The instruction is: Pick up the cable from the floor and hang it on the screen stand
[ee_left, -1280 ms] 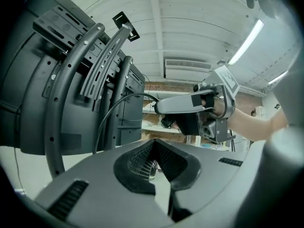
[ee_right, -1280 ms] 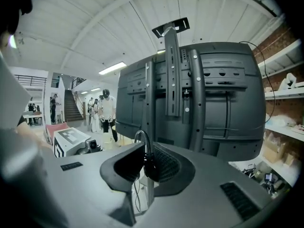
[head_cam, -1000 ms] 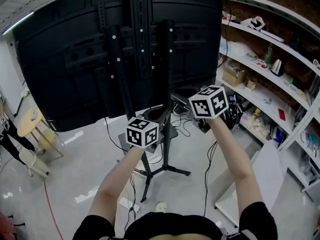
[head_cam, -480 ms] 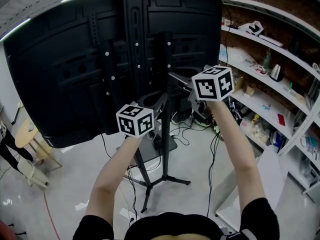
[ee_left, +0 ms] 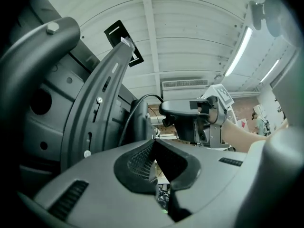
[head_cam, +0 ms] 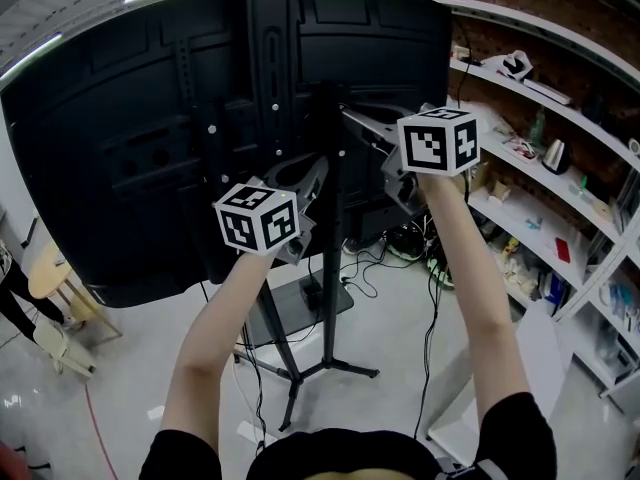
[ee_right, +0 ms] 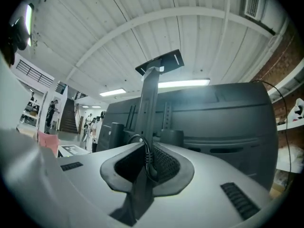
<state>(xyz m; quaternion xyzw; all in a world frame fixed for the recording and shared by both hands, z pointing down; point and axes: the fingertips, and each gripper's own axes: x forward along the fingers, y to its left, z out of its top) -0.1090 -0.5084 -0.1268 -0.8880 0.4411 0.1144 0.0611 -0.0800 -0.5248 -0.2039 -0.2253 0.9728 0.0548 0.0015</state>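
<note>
right gripper (ee_right: 148,146): clamped on the cable (ee_right: 147,158). Its ribbed end and a small loop sit between your pads.
left gripper (ee_left: 154,146): jaws together, nothing visible between the pads. A thin black line rises just beside the tips and arcs across to your right gripper. Can't tell if it's pinched there.
cable location: off the floor, up at the back of the screen (head_cam: 120,158), in your right hand. A thin black run, probably its slack, hangs down along your right forearm (head_cam: 470,288).
stand vs gripper: the screen stand (ee_right: 150,99) is dead ahead of your right jaws, directly behind the held loop. Its long axis is upright. The top plate (ee_right: 160,61) sits above jaw level.
cable axis at grip: roughly up-down along the pads, so about parallel to the column. My read: you need something crosswise on the stand to drape it over.
nearer hand: in the head view the column stands between your two grippers, with the left closer beside it. The right has the cable, so lead with the right.
counts: 2 grippers, 1 cable in hand, 1 screen, 1 stand column. The loose cables (head_cam: 400,243) on the floor by the shelves (head_cam: 540,183) are too tangled to count.
step: lift looks done, hang not yet.
</note>
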